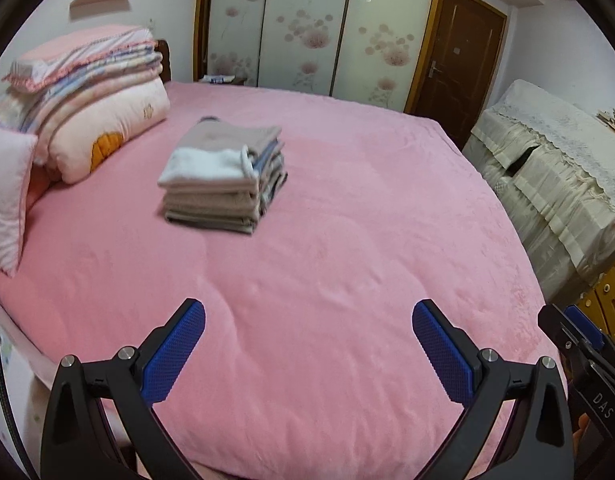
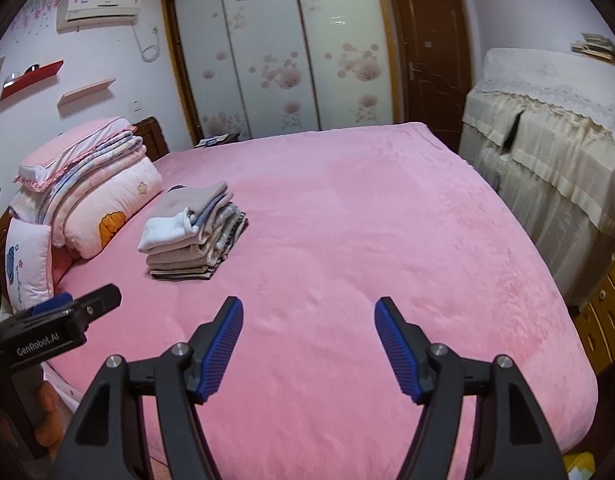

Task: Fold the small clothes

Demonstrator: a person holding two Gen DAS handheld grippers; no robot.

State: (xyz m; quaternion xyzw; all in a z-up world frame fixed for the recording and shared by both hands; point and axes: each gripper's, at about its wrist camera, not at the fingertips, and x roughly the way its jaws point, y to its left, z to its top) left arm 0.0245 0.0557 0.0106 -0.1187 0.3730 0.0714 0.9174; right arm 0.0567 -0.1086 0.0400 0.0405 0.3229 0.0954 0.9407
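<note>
A stack of folded small clothes (image 1: pixel 227 176), grey, beige and white, sits on the pink bed (image 1: pixel 347 240) toward its far left; it also shows in the right wrist view (image 2: pixel 195 232). My left gripper (image 1: pixel 307 320) is open and empty, held over the bed's near edge, well short of the stack. My right gripper (image 2: pixel 307 316) is open and empty, also over the near part of the bed (image 2: pixel 367 240). The left gripper's body (image 2: pixel 59 324) shows at the left of the right wrist view, and the right gripper's body (image 1: pixel 579 344) at the right of the left wrist view.
Folded quilts and pillows (image 1: pixel 83 108) are piled at the bed's head on the left. A cloth-covered cabinet (image 1: pixel 555 168) stands to the right of the bed. A wardrobe (image 2: pixel 275 52) and a brown door (image 2: pixel 427 56) are behind.
</note>
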